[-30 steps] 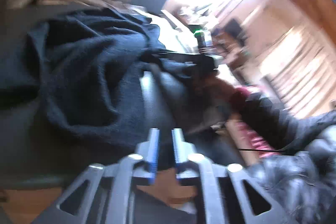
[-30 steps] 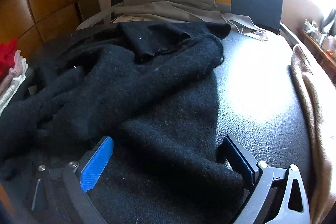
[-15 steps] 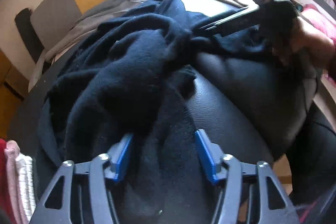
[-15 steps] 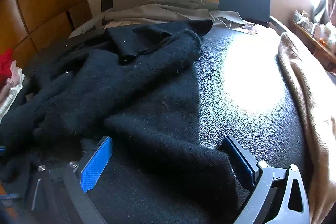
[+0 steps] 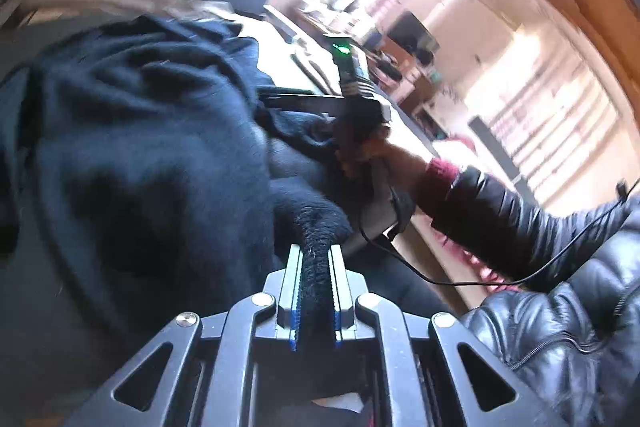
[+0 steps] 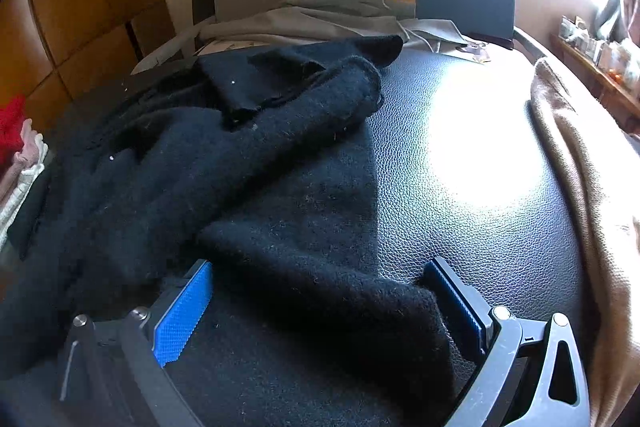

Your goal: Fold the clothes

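Left wrist view: our left gripper has just been closing and pinches the black sweater; right gripper gapes wide over its near hem. Sweater lies crumpled on the table; no fold made

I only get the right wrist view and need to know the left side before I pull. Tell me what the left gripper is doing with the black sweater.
Observer: The left gripper has just closed and is shut on a fold of the black sweater.
Operator: Confirm the cloth is truly between the pads.
Observer: Yes, a dark ridge of knit fills the gap between the blue pads.
Operator: Say what lies beyond it.
Observer: Your right gripper, held in a hand with a black padded sleeve.
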The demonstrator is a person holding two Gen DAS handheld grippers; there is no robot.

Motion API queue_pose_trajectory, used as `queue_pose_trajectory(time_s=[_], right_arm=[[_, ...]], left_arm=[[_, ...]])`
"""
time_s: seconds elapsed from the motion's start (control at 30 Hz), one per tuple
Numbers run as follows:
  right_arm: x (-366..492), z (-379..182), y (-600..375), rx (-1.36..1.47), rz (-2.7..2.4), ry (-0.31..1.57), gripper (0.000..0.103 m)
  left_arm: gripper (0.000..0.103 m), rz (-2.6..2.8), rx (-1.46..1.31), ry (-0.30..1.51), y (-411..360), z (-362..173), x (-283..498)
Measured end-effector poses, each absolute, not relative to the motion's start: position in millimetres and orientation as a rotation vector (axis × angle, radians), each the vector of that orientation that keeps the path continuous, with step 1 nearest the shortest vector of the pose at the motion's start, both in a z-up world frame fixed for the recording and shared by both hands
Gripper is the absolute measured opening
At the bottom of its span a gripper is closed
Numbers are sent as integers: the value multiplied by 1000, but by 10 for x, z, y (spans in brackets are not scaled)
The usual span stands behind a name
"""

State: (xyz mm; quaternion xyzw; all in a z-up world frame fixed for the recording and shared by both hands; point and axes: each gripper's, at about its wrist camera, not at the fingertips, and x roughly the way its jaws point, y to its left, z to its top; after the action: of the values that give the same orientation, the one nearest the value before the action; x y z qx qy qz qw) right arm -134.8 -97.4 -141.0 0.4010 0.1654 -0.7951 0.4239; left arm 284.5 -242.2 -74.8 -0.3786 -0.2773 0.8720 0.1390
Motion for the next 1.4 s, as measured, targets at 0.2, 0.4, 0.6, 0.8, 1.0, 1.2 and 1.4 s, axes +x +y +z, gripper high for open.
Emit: queue_pose_trajectory(time_s=[0.2,0.4,0.6,0.8,1.0,1.2,1.4], right_arm=[[-1352,-1414,-961,1001,-1991,418,103],[-1343,-1411,-981,998,-2005,445,103],[-1357,-1403,-945,1006,-2026,493,103],[-1720,-1411,-610,1063,-2149,500,103],[-2200,-1421,-380,1104,-2291,519,103],[-2455,-1407,-421,1098,-2319,546,103],[-2082,-1217,-133,1035,-2300,415,103]], left_arm=[[15,2447,-973,-983,-2692,-705,3146],[21,2709,-986,-907,-2914,-545,3044],[21,2899,-1348,-723,-3041,-873,2357],[24,2886,-1512,-634,-3095,-1134,2062],[24,2868,-1546,-604,-3158,-1204,1872],[30,2968,-1366,-628,-2982,-725,1810],[54,2811,-1318,-38,-2001,-540,1738]])
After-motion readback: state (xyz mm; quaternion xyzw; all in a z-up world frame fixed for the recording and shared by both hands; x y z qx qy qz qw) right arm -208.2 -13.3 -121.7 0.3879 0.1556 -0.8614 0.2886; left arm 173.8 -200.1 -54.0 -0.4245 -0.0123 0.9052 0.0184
